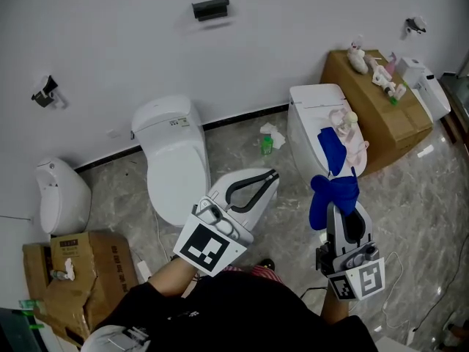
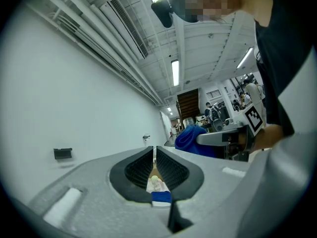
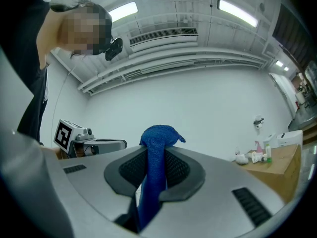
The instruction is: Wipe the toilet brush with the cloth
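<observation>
My right gripper (image 1: 339, 199) is shut on a bunched blue cloth (image 1: 333, 191), which pokes up past the jaw tips in the right gripper view (image 3: 156, 142). Left of it my left gripper (image 1: 272, 174) is shut with nothing held; its black pads (image 2: 143, 165) nearly meet. Both point toward a white toilet (image 1: 308, 101) at the right, whose lid carries a flat blue piece (image 1: 330, 148), pink-white stuff and a pale round-headed thing (image 1: 351, 117). I cannot tell which of these is the toilet brush. The left gripper view shows the cloth (image 2: 189, 137) and the right gripper (image 2: 223, 139).
A second white toilet (image 1: 176, 160) stands at centre left, a white fixture (image 1: 58, 193) further left. Cardboard boxes sit at lower left (image 1: 102, 270) and upper right (image 1: 381, 108), the latter holding bottles. A green bottle (image 1: 267, 144) and tissue lie on the marble floor.
</observation>
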Motion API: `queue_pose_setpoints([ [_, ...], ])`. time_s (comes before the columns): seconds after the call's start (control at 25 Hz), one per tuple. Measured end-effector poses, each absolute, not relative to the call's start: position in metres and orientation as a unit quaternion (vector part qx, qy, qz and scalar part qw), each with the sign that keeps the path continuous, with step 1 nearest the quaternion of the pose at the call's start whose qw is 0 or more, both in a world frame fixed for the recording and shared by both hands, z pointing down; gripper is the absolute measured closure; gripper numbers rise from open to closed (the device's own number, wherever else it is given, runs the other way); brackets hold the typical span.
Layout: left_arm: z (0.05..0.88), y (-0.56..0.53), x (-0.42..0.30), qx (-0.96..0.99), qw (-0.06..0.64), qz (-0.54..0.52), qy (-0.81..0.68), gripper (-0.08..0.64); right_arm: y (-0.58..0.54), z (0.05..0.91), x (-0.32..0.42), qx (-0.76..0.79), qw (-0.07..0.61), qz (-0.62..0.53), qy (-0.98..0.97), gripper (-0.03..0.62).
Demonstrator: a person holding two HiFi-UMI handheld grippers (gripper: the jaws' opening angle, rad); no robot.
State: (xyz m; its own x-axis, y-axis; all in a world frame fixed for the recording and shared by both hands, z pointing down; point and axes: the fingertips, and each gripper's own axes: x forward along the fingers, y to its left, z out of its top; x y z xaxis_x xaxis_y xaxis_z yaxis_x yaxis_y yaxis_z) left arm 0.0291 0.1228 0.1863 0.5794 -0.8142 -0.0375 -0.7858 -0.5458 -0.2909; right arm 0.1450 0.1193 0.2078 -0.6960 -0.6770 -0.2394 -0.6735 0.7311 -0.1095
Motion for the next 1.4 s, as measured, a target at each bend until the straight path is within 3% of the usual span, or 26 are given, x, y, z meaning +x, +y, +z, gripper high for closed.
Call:
queue_pose_setpoints([
  [0.92,0.194,0.112,0.070,-0.872,0.148,-0.074,0.461,0.552,0.103,0.219,0.183,-0.347,0.132,-0.015,0.928,0.525],
  [1.4,0.202,0.071,0.026,-0.874,0.144,-0.075,0.458,0.552,0.064,0.222,0.145,-0.354,0.124,-0.019,0.927,0.525],
])
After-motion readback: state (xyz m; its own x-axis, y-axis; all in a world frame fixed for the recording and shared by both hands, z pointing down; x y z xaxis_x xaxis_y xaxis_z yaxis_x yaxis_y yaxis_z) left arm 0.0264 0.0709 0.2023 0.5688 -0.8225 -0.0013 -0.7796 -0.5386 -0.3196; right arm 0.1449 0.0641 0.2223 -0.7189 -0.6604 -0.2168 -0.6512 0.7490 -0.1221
